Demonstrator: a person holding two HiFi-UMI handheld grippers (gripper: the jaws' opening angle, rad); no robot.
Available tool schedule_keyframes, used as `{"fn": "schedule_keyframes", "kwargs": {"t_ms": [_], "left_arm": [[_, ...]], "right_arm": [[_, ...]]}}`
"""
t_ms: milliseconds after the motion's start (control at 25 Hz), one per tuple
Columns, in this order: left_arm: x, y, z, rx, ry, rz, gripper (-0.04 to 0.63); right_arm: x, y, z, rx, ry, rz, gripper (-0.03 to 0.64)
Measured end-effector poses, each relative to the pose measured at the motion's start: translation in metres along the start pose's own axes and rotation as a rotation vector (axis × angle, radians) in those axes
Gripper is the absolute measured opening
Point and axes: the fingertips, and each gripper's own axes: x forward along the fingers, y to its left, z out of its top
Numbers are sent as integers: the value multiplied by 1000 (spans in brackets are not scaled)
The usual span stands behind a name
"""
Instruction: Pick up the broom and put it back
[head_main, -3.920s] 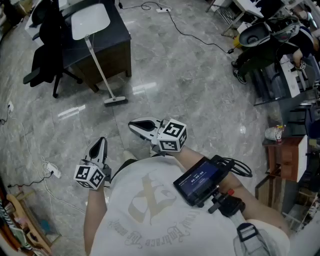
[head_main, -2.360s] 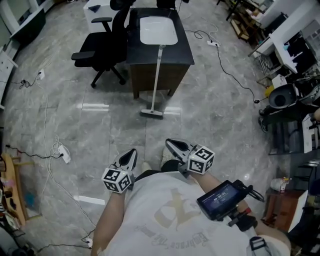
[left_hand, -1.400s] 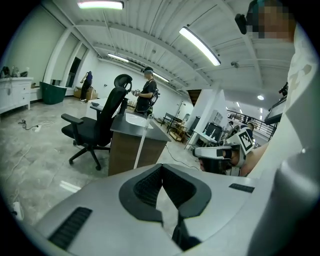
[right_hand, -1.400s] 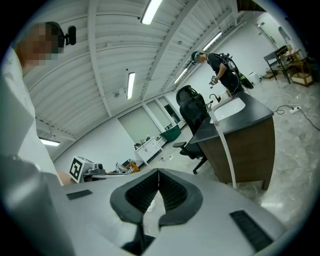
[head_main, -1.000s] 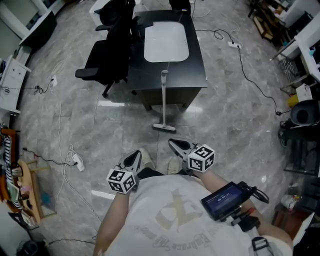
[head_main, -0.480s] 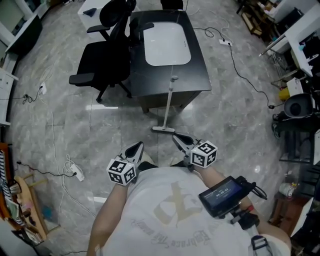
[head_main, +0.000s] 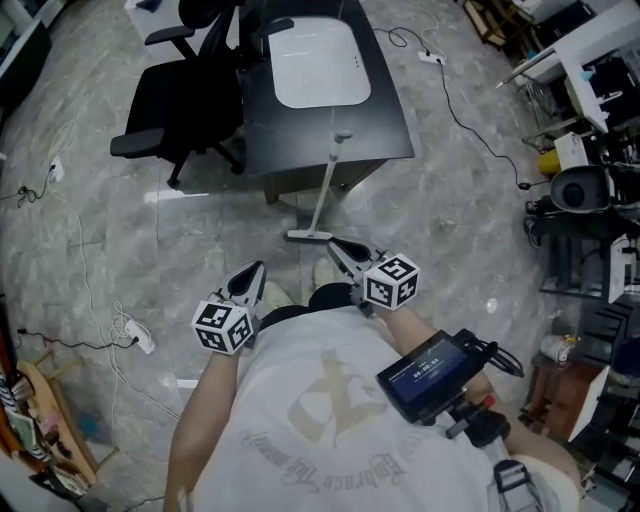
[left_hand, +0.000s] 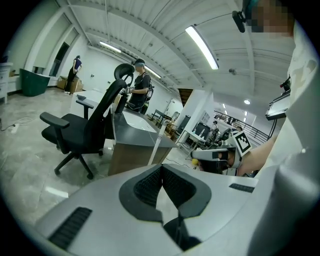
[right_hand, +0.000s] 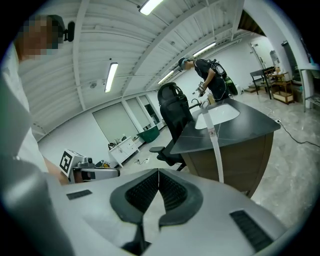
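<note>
At twelve o'clock, the broom (head_main: 324, 190) leans upright against the dark desk (head_main: 388, 115), its head on the floor. My left gripper (head_main: 257, 269) and right gripper (head_main: 335, 243) are both closed and empty, near it.

I have my right gripper (right_hand: 158, 172) with its jaws pressed together, the ribbed pads meeting along one line and nothing between them. Just past the tips and a little to the right, the broom's white handle (right_hand: 216, 152) leans against the front edge of a dark desk (right_hand: 250, 131). Its lower end is hidden behind the gripper's grey body. A white rounded panel (right_hand: 219, 114) lies on the desk top. A black office chair (right_hand: 172, 112) stands at the desk's left side, and a person (right_hand: 210, 75) bends over its far end. Low on the left, the left gripper (right_hand: 112, 173) shows with its marker cube (right_hand: 68, 161).
</note>
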Motion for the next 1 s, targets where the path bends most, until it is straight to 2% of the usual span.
{"fn": "schedule_keyframes", "kwargs": {"t_ms": [200,520,680,1000], "left_arm": [[10,6,-6,-37,22,31,11],[35,-5,0,-44,53,71,11],[49,-11,5,-46,64,89,11],[60,-26,1,-76,85,131,11]], "right_arm": [[17,-8,5,3,32,47,17],[28,-39,5,25,68,105,18],[36,-74,2,36,84,52,18],[56,-134,-10,-19,144,-59,18]]}}
